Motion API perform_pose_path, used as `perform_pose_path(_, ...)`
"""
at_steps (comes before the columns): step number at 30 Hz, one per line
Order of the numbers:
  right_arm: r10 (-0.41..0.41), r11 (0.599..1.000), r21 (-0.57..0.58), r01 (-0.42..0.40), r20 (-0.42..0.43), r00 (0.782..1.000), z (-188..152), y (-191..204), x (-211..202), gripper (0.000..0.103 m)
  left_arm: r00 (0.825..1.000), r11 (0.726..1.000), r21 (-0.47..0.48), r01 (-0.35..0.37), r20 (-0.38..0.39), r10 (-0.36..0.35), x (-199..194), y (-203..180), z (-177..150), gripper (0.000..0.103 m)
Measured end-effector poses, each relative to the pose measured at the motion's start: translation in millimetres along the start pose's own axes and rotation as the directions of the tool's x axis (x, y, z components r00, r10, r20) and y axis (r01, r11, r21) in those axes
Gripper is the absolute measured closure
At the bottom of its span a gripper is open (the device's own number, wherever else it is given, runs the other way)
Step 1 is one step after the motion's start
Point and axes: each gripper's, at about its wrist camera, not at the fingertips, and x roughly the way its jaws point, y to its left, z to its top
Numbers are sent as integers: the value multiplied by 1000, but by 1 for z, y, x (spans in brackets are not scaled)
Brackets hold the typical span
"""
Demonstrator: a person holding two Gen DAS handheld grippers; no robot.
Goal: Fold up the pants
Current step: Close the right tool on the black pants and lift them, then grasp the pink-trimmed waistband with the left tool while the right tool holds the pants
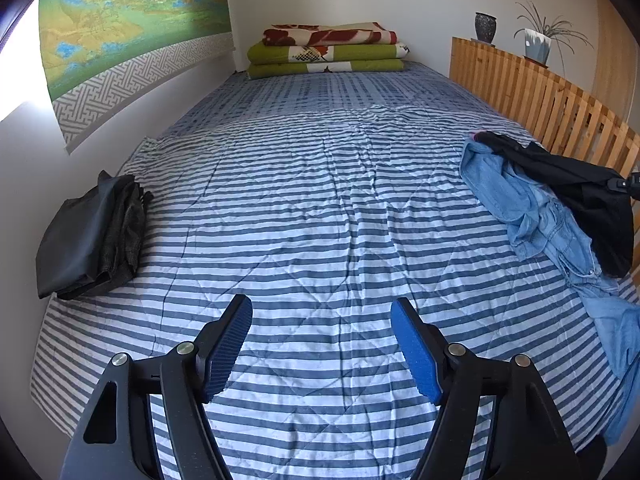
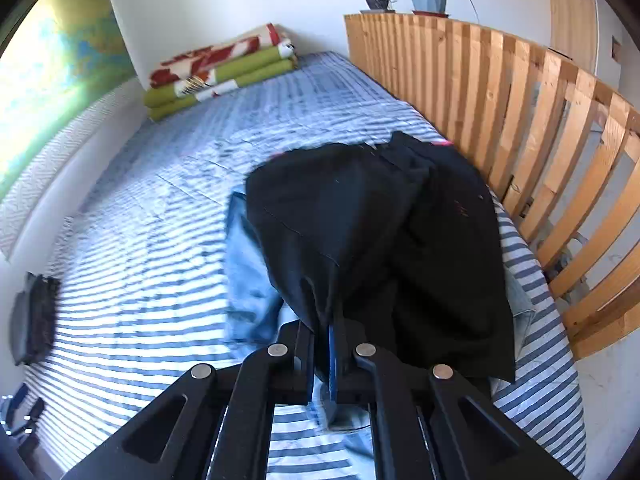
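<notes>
Right hand grabs the black pants

The right gripper point(image 2: 325, 354) pinches the black pants point(image 2: 372, 232) by the bed's point(image 1: 304, 208) right edge; the left gripper point(image 1: 322, 346) hangs open and empty, well apart.

Black pants point(image 2: 380, 240), crumpled, apparently raised off the striped bedcover point(image 2: 140, 260), draped over blue jeans point(image 2: 248, 272).

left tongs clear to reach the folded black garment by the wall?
Probably yes. The left tongs are open and empty over bare striped bedspread, and the folded black garment lies uncovered near the wall, nothing between them.
</notes>
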Motion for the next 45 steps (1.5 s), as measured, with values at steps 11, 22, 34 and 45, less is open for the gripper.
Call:
perform_pose_path(11, 231, 959, -168, -229, -7, 973, -29, 116, -69, 99, 999, 998, -64, -20, 45, 23, -42, 48, -9, 30)
perform_pose_path(22, 532, 746, -278, -604, -297, 793, -166, 250, -103, 100, 993, 982, -167, -91, 56, 102, -83, 120, -35, 30)
perform_pose_path(34, 408, 809, -250, -531, -412, 815, -198, 200, -73, 65, 999, 989, -146, -26, -50, 19, -34, 95, -44, 30)
perform_pose_path(45, 411, 818, -236, -524, -398, 820, -150, 131, -88, 63, 989, 990, -133, 42, -134, -60, 29, 47, -27, 29)
